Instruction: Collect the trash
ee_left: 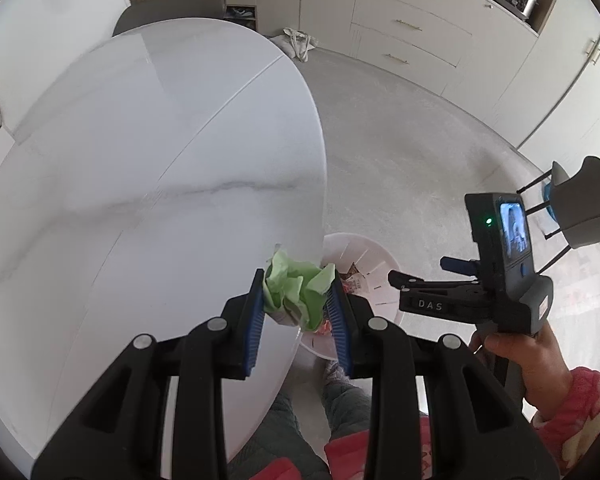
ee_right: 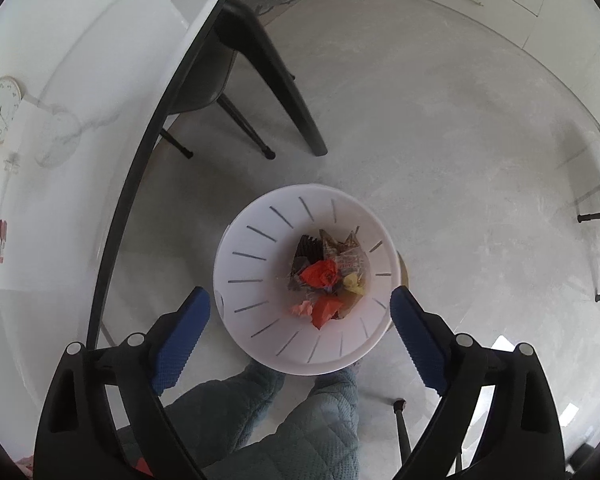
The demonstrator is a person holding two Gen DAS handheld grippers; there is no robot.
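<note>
Left tool (ee_left: 296, 312) clamps green paper (ee_left: 296, 292); bin (ee_right: 260, 236) beneath right tool (ee_right: 300, 320).

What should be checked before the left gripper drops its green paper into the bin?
1. Left gripper pinching green paper wad: ok.
2. Right gripper open, nothing between its fingers: ok.
3. White bin upright on the floor, mouth unblocked: ok.
4. Room in the bin above the trash at its bottom: ok.
5. Wad over the bin mouth: not ok, it hangs at the table edge.
6. More trash left on the table: cannot tell.
</note>
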